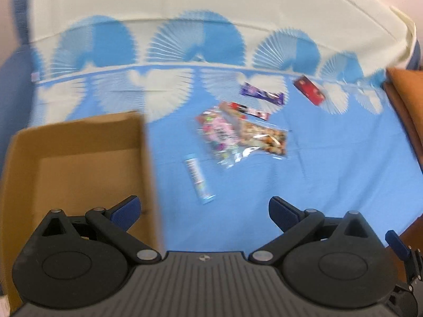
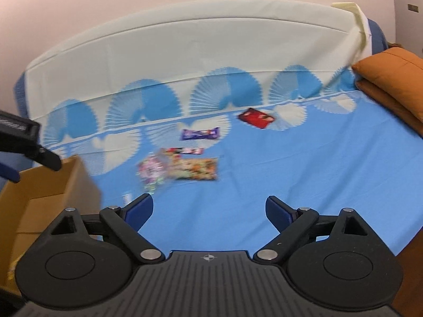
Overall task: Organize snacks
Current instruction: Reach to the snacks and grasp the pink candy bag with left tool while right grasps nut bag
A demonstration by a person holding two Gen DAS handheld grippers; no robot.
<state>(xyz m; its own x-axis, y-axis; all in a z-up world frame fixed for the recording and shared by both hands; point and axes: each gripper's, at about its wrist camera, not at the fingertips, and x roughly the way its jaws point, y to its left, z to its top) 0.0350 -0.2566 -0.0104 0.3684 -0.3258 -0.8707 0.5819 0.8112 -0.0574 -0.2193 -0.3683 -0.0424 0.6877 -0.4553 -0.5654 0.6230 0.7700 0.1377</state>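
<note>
An open cardboard box [image 1: 79, 169] stands at the left on the blue cloth; it also shows in the right wrist view [image 2: 47, 192]. Snacks lie loose to its right: a light blue tube pack [image 1: 198, 178], a clear bag of pink sweets [image 1: 219, 137], a clear bag of nuts [image 1: 264, 138], a red and white bar [image 1: 246, 110], a purple bar [image 1: 263, 93] and a red pack [image 1: 309, 89]. My left gripper [image 1: 205, 211] is open and empty, near the box's right wall. My right gripper [image 2: 208, 210] is open and empty, short of the snacks [image 2: 195, 171].
An orange cushion [image 2: 391, 79] lies at the right edge of the cloth [image 2: 290, 174]. The cloth's cream part drapes up behind the snacks. The left gripper's body [image 2: 23, 142] shows above the box in the right wrist view.
</note>
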